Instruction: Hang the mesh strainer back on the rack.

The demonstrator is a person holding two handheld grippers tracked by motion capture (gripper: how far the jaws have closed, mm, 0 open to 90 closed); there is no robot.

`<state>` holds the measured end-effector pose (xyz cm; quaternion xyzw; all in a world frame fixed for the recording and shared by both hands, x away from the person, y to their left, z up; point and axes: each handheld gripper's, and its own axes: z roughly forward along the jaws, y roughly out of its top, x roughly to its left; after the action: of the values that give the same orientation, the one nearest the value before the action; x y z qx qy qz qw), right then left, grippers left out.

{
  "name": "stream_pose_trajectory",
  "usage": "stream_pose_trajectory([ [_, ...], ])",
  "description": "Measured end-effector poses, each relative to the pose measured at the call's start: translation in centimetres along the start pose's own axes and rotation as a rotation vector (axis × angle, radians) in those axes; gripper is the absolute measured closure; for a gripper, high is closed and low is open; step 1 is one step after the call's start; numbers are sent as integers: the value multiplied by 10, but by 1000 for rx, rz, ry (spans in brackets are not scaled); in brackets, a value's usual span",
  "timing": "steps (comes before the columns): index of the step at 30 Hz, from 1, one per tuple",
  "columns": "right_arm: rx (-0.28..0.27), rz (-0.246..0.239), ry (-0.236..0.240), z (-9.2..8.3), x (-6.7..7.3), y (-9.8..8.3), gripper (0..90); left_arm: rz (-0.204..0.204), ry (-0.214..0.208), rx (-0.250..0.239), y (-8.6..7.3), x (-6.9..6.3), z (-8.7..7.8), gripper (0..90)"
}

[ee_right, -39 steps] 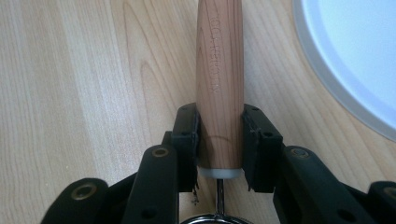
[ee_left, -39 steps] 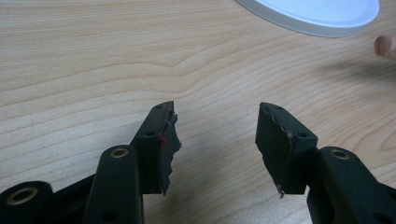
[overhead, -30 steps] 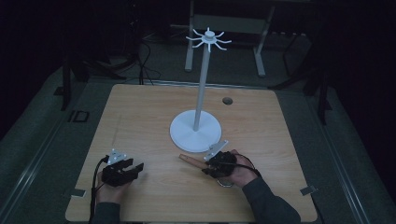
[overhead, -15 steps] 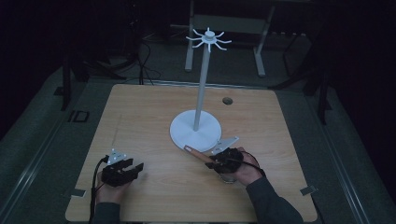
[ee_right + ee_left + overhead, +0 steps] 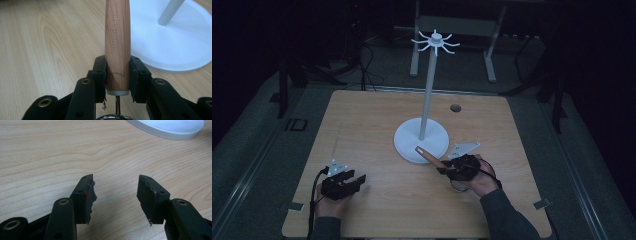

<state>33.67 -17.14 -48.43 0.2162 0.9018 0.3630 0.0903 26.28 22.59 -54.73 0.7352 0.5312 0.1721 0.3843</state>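
A wooden-handled kitchen tool [image 5: 427,156] is clamped in my right gripper [image 5: 447,167] at the front right of the table, its handle slanting up and left over the rim of the white stand's base [image 5: 421,142]. In the right gripper view the jaws of my right gripper [image 5: 117,72] press both sides of the handle [image 5: 117,37], with a thin metal stem and ring [image 5: 113,117] below. The stand's pole [image 5: 427,95] rises to a crown of hooks [image 5: 435,41]. My left gripper [image 5: 354,181] rests at the front left, open with nothing between its jaws [image 5: 115,195].
The wooden table [image 5: 362,130] has a small round hole [image 5: 455,107] at the back right. Tape marks [image 5: 542,203] sit near the front corners. The stand base [image 5: 175,45] lies just beyond the right gripper; its edge [image 5: 170,126] is far ahead of the left gripper.
My right gripper has shifted a little right and risen with the tool, so the handle's free end has tilted up from the table. The left gripper has stayed put.
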Motion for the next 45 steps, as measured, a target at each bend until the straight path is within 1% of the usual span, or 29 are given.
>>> stream_pose_trajectory([
  [8,-43,21,-20,-8,-4,2,693,3,1,1,0,0,0,477],
  [11,-50,24,-23,-9,-4,2,693,4,2,2,0,0,0,479],
  [12,-65,28,-32,-11,-5,4,693,4,2,2,0,0,0,479],
  [24,-126,56,-61,-20,-9,7,693,4,3,0,0,0,0,484],
  [31,-164,76,-76,-25,-13,9,693,2,2,-1,0,0,0,484],
  [34,-189,95,-82,-29,-15,10,693,2,1,-1,0,0,0,484],
  [41,-211,103,-95,-34,-17,12,693,3,2,-1,0,0,-1,483],
  [43,-225,114,-97,-36,-18,12,693,3,2,-1,0,0,-1,483],
  [45,-229,112,-101,-37,-19,12,693,2,2,-1,0,0,0,483],
])
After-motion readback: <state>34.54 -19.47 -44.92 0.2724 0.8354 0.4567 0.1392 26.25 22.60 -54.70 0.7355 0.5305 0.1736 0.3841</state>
